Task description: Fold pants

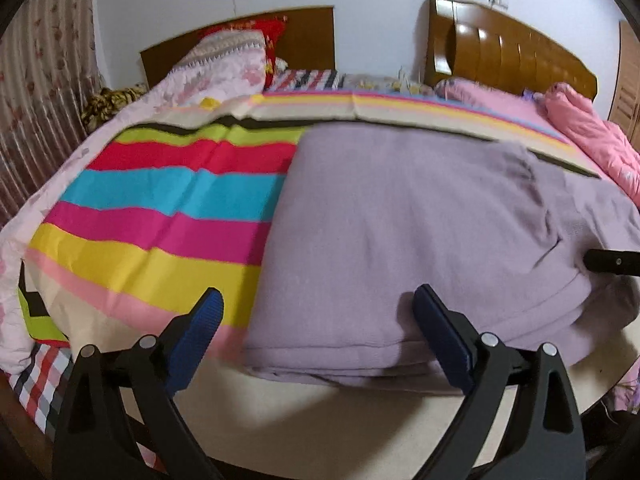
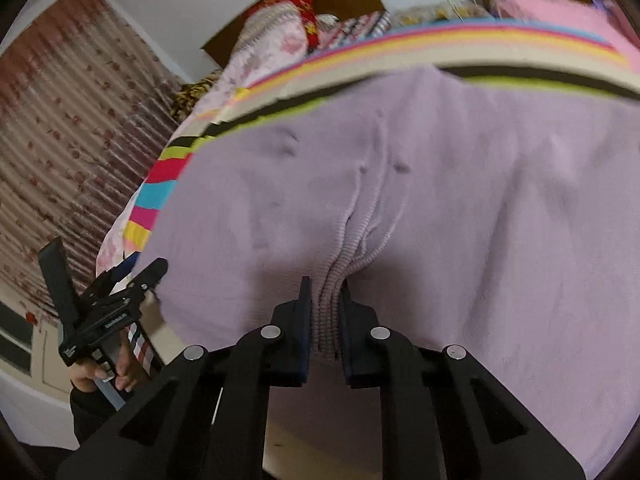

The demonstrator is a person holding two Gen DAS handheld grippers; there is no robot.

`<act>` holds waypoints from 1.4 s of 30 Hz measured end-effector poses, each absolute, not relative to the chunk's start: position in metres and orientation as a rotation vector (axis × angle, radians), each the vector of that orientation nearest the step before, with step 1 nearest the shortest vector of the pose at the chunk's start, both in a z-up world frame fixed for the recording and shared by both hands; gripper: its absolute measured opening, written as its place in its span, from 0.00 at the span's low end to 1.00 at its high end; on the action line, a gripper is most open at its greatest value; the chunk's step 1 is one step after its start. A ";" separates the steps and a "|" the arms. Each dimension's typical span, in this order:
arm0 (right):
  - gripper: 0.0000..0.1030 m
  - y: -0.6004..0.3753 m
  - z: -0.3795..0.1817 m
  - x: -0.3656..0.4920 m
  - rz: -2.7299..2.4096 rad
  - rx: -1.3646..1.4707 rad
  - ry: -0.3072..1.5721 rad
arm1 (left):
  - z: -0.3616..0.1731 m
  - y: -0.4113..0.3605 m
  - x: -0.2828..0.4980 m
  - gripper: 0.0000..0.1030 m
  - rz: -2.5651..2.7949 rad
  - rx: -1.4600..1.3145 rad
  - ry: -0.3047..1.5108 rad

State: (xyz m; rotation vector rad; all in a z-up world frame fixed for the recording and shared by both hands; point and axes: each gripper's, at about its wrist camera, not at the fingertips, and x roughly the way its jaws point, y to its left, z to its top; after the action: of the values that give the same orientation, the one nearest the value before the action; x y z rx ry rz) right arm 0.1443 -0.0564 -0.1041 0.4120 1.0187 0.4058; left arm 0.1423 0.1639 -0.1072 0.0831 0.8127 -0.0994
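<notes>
1. Lilac knit pants (image 1: 400,220) lie folded in layers on the bed's striped sheet (image 1: 160,200).
2. Right tongs (image 2: 325,312) pinch the ribbed waistband.
3. Left tongs (image 1: 316,320) gape wide over the pants' edge, holding nothing.

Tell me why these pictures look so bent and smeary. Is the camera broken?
Not broken. Left wrist view: the fisheye lens bows the striped sheet and headboard, and dark corners frame the picture; the pants look soft from motion blur. Right wrist view: the same bulge, the curtain smeared, a small glint on the headboard; the right gripper close up stays fairly sharp.
</notes>
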 end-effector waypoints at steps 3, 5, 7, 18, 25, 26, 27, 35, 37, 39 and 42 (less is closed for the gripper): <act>0.28 -0.056 -0.094 0.141 0.354 0.334 1.019 | -0.096 0.163 0.142 0.93 -0.084 0.102 0.825; 0.58 -0.053 -0.081 0.134 0.278 0.217 0.999 | -0.072 0.162 0.138 0.93 -0.078 0.111 0.766; 0.70 -0.050 -0.063 0.123 0.241 0.128 0.894 | -0.049 0.158 0.135 0.95 -0.097 0.100 0.713; 0.61 0.041 -0.067 0.157 0.366 -0.156 0.873 | -0.066 0.091 0.256 0.98 -0.136 0.273 0.837; 0.64 0.021 -0.088 0.155 0.400 -0.121 0.916 | -0.109 0.123 0.261 0.99 -0.173 0.125 0.914; 0.64 0.020 -0.085 0.156 0.398 -0.121 0.925 | -0.105 0.123 0.260 0.99 -0.154 0.132 0.921; 0.64 0.019 -0.081 0.156 0.401 -0.114 0.927 | -0.101 0.121 0.259 0.98 -0.144 0.140 0.919; 0.70 0.003 -0.066 0.207 0.328 -0.090 0.881 | -0.084 0.105 0.281 0.98 -0.114 0.203 0.904; 0.71 0.000 -0.084 0.221 0.328 -0.087 0.944 | -0.104 0.108 0.293 0.99 -0.092 0.196 0.984; 0.74 -0.002 -0.087 0.218 0.331 -0.083 0.931 | -0.108 0.117 0.293 0.99 -0.116 0.122 0.970; 0.75 -0.013 -0.080 0.203 0.332 -0.044 0.916 | -0.100 0.118 0.286 0.99 -0.075 0.136 0.945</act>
State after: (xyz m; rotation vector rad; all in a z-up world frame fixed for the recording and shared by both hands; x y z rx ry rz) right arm 0.2033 -0.0133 -0.0798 -0.0437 0.9155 0.3324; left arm 0.2860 0.1179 -0.1002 0.1358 0.9449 -0.0754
